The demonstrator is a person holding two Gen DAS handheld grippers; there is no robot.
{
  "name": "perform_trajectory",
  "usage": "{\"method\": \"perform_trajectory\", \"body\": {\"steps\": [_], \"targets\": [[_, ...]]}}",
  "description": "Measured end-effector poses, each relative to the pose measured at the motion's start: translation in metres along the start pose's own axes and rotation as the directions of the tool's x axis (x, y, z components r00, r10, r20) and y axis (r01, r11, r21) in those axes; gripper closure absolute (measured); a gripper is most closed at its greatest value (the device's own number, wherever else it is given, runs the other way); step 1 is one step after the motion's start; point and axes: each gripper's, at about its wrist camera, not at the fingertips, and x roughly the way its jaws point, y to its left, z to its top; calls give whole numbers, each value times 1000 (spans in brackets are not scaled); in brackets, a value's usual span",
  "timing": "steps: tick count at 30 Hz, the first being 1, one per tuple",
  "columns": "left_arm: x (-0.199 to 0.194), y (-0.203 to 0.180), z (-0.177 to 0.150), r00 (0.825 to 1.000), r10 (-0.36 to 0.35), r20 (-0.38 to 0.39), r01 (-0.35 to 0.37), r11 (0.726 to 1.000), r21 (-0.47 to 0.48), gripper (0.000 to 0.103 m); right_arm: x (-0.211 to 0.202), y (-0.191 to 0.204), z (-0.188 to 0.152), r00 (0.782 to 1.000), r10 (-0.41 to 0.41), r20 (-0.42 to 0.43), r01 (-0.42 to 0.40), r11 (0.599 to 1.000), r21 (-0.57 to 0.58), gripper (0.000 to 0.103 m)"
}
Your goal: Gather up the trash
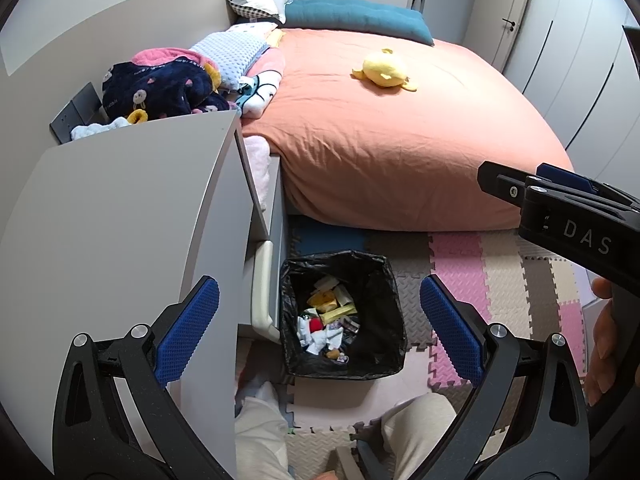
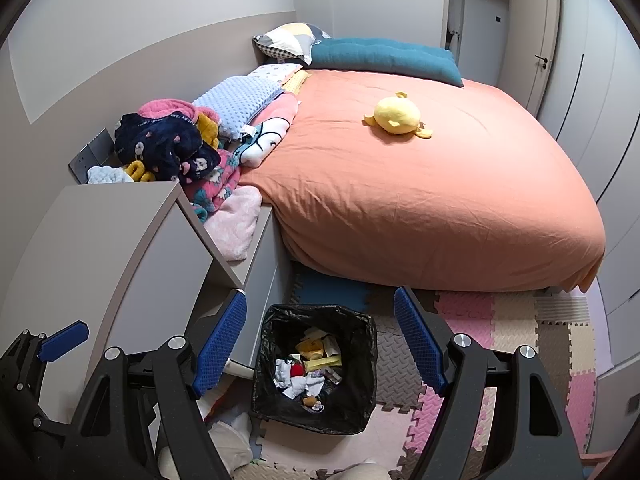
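Note:
A square trash bin [image 1: 296, 276] lined with a black bag stands on the floor beside the grey nightstand [image 1: 120, 220]; it also shows in the right wrist view [image 2: 266, 344]. It holds crumpled wrappers and paper [image 1: 328, 320] [image 2: 310, 368]. My left gripper [image 1: 318, 326] is open and empty, above the bin. My right gripper [image 2: 320, 344] is open and empty, also above the bin. The right gripper's body shows at the right of the left wrist view [image 1: 560, 208]. The left gripper's fingertip [image 2: 64, 338] shows at the lower left of the right wrist view.
A bed with an orange cover [image 1: 380, 132] lies behind the bin, with a yellow plush toy [image 1: 384, 70] on it. Clothes and blankets [image 1: 160, 88] are piled by the wall. Foam puzzle mats [image 1: 500, 280] cover the floor. The person's legs [image 1: 264, 432] are below.

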Motion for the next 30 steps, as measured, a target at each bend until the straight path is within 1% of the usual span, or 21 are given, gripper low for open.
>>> {"method": "perform_trajectory", "body": {"steps": [6,12,16,21,26,30], "targets": [[-2,3,1,1000,-7,2,8,1000,-13,6,0,0,-2,1000,0,-2,0,1000,-6,26],[-5,1,1,1000,-2,14,2,1000,-4,6,1,0,-2,1000,0,-2,0,1000,-7,26],[-5,1,1,1000,-24,13,24,1000,-5,6,1,1,-2,1000,-1,-2,1,1000,-8,26],[-6,0,0,999,-27,16,27,1000,-5,6,3,0,-5,1000,-3,-7,3,1000,-9,26],[-8,0,-1,997,-79,18,79,997,-3,6,3,1,-6,1000,-4,-7,3,1000,-15,26],[-7,-4,1,998,-50,26,50,999,20,6,3,1,-5,1000,-3,-7,3,1000,-14,26]]}}
